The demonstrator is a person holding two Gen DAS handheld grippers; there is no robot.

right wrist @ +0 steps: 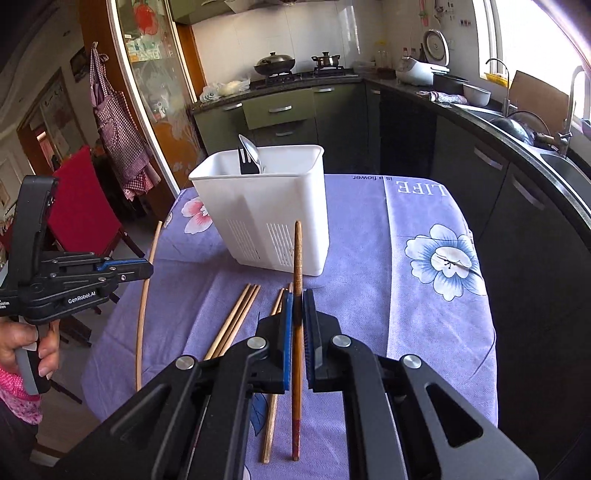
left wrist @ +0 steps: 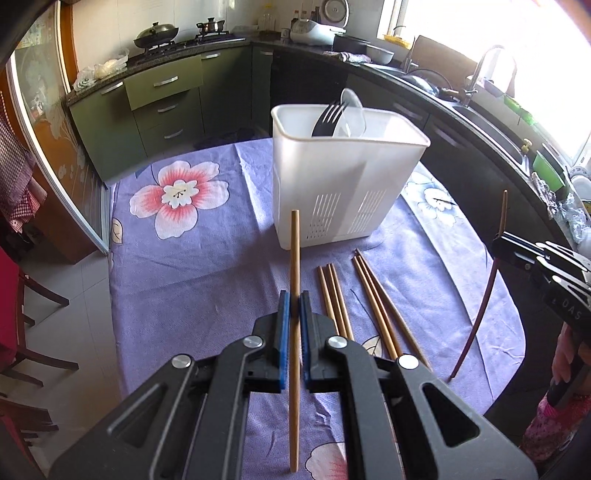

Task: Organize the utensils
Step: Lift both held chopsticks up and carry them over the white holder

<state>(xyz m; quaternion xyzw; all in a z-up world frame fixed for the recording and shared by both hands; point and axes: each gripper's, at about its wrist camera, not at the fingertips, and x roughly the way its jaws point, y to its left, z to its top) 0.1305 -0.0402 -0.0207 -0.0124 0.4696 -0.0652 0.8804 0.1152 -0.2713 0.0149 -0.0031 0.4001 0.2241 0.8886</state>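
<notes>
A white utensil holder (left wrist: 343, 184) stands on the purple flowered tablecloth (left wrist: 207, 258), with a black fork (left wrist: 327, 120) and a spoon (left wrist: 352, 110) in it. My left gripper (left wrist: 294, 299) is shut on a light wooden chopstick (left wrist: 294, 258), held above the table in front of the holder. My right gripper (right wrist: 297, 302) is shut on a dark brown chopstick (right wrist: 297, 258), also in front of the holder (right wrist: 266, 214). Several loose chopsticks (left wrist: 354, 306) lie on the cloth between the grippers. They also show in the right wrist view (right wrist: 236, 317).
The table's front and side edges drop off close by. Kitchen counters with a sink (left wrist: 491, 125) run along the right, a stove with a wok (left wrist: 155, 35) at the back. Red chairs (right wrist: 81, 210) stand to the left of the table.
</notes>
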